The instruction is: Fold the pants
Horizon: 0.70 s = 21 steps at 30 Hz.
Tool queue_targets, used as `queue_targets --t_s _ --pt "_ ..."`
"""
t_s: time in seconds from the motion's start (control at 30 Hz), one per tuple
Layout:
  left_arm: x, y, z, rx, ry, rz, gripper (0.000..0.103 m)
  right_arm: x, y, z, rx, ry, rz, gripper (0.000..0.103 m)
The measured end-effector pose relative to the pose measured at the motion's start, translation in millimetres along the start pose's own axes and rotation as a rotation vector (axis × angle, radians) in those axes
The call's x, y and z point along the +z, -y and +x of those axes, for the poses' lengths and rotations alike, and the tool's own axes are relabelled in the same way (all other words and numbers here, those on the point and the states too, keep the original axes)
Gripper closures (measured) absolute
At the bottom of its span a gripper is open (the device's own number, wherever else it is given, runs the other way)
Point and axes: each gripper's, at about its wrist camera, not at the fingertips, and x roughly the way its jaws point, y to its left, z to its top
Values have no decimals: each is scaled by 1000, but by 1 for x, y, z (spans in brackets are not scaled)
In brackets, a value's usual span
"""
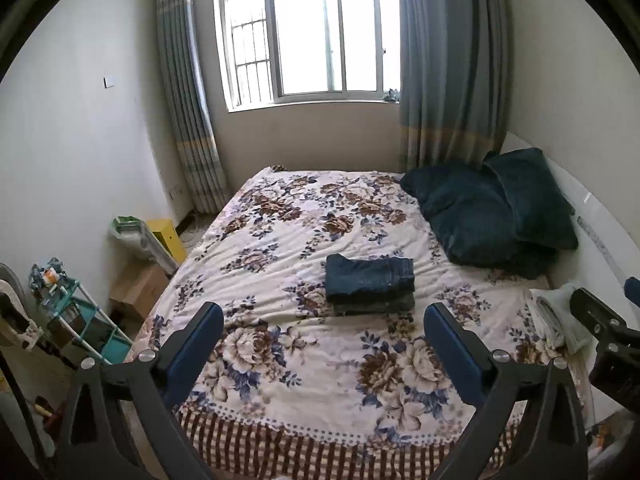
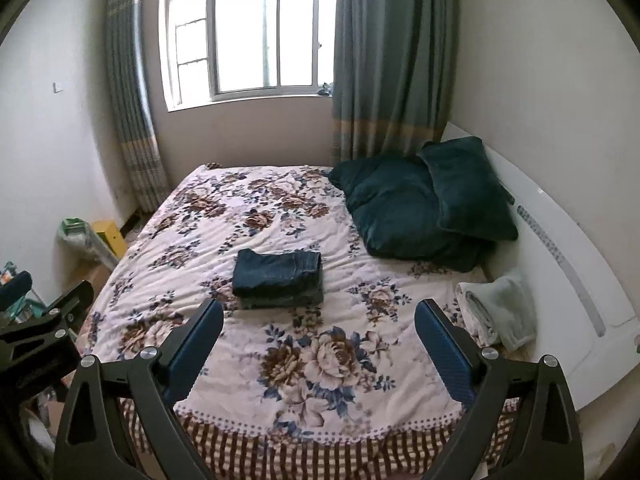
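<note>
At mid-bed, on the flower-printed white quilt, lies the dark blue denim pair of pants, already folded into a compact stacked rectangle. Its long axis runs left to right across the bed; the layered edges, with visible stitching, face right toward the dark teal velvet pillows, while the rounded fold faces left. The bundle appears finished, so the step in hand is judged to be release and retreat: best done by drawing both tools straight back, clear of the stack, so no layer is dragged loose. Should squaring be wanted, a light press on top would likely suit better than a pinch at the edges. Left gripper and right gripper both hover near the foot of the bed, well apart from the pants, jaws spread wide and holding nothing. A rolled pale towel rests at the right edge, beside the white headboard. Grey-blue curtains frame the window beyond.
</note>
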Motion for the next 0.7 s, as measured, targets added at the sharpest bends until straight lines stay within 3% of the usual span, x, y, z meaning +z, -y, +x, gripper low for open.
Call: queue_targets --t_s 0.4,0.7 --pt "9 18 58 11 -58 26 0 31 5 101 -34 -78 18 4" --pt "13 20 78 0 -86 28 0 32 0 130 -48 -107 18 4"
